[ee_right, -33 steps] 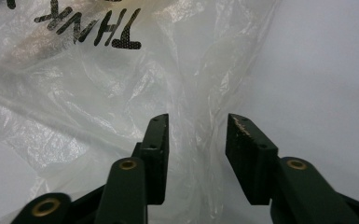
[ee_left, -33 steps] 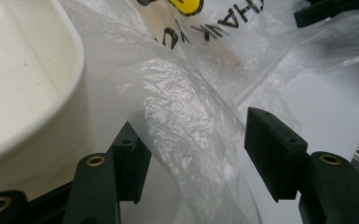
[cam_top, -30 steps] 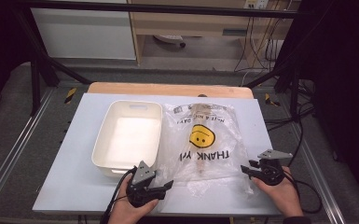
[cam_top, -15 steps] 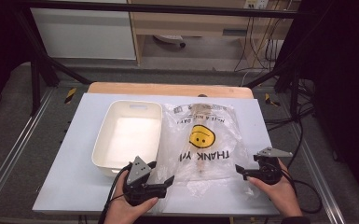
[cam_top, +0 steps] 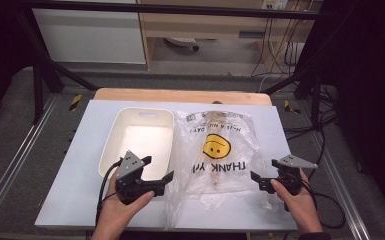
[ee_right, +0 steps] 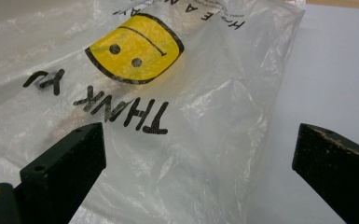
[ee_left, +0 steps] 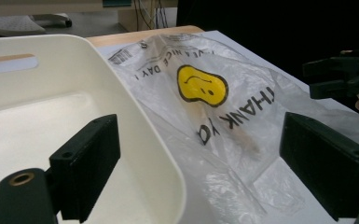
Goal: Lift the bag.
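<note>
Plastic bag [cam_top: 219,150]: clear, thin, crinkled film, printed with a yellow smiley face and black "THANK YOU" lettering. Lies flat and spread out, print facing up. A faint brownish elongated item shows through the film; identity unclear. Bag sits between the left gripper [cam_top: 159,172] and the right gripper [cam_top: 255,178], its near corners just beside each set of open jaws, not clamped.

Both grippers let go of the bag [cam_top: 220,155]; the left gripper [cam_top: 152,175] rose, its jaws opening wide.
</note>
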The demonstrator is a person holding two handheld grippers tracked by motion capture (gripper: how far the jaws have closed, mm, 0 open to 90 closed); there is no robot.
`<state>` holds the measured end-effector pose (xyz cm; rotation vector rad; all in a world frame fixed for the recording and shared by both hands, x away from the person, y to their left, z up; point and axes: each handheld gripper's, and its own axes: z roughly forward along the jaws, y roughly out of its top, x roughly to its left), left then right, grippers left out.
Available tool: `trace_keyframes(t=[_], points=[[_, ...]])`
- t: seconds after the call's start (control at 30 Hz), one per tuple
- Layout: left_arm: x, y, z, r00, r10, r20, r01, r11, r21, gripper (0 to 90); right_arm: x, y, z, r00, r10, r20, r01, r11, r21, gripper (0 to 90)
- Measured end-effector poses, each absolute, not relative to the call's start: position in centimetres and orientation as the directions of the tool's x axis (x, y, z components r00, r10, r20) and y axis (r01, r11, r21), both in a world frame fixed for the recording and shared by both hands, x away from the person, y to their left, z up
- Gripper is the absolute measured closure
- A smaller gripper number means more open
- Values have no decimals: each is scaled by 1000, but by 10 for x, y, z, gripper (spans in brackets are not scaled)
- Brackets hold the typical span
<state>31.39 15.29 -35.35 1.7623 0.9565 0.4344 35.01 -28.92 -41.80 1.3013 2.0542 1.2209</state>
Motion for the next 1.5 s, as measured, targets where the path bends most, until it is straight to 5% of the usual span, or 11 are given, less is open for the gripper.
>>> trace_keyframes(t=[1.5], points=[[312,310,-340,411,902,-134,367,-30,930,57,349,-299,-414,-455,883,115,484,137,864,39]])
